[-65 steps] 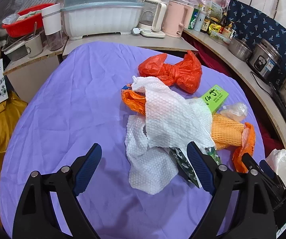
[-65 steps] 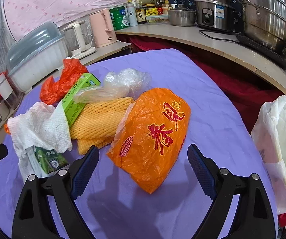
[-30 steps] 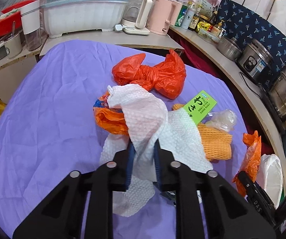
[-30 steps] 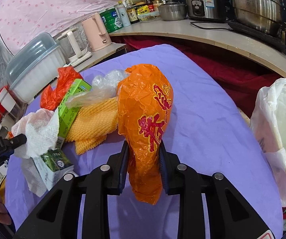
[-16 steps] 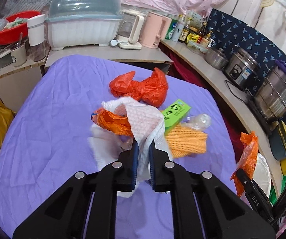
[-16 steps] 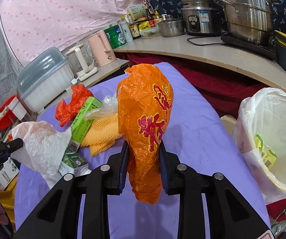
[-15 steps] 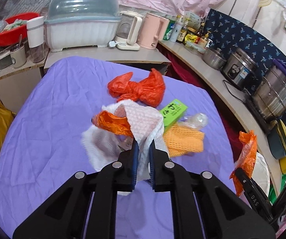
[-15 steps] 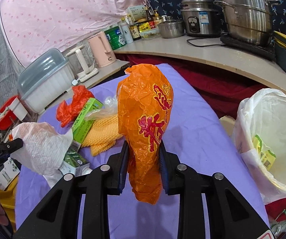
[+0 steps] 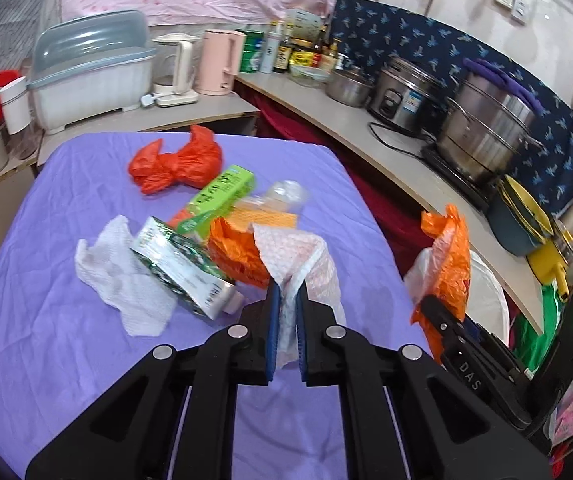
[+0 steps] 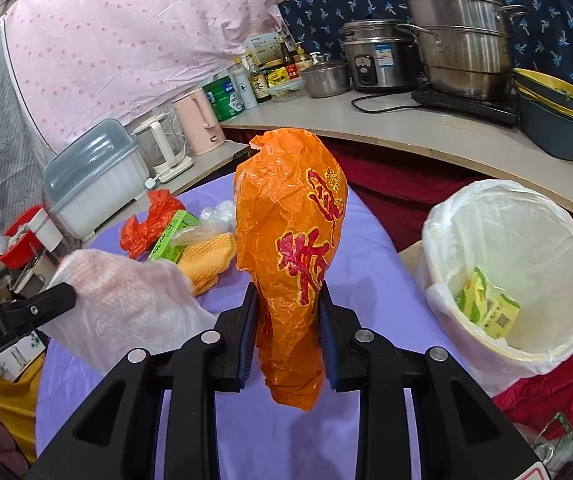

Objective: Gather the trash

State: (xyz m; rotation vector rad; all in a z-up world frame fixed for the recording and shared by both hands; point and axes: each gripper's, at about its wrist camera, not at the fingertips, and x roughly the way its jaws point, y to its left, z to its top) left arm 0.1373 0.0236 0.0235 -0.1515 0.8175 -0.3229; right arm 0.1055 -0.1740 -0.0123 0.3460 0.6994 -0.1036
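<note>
Both my loads have come up off the purple bench (image 9: pixel 66 208) since a second ago. My left tool (image 9: pixel 285 320) is clamped on the white paper towel (image 9: pixel 306 264), my right tool (image 10: pixel 285 316) on the orange bag (image 10: pixel 290 240). The white-lined bin (image 10: pixel 526 248) stands just right of the bench, so both pieces look ready to drop in. More trash lies behind on the bench.

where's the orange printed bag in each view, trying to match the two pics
Left wrist view: the orange printed bag is at the right, hanging from the right hand-held gripper.
Right wrist view: the bag fills the centre, pinched between the blue pads.
Shared landmark: the green box lies on the purple cloth beside the red bag.
</note>
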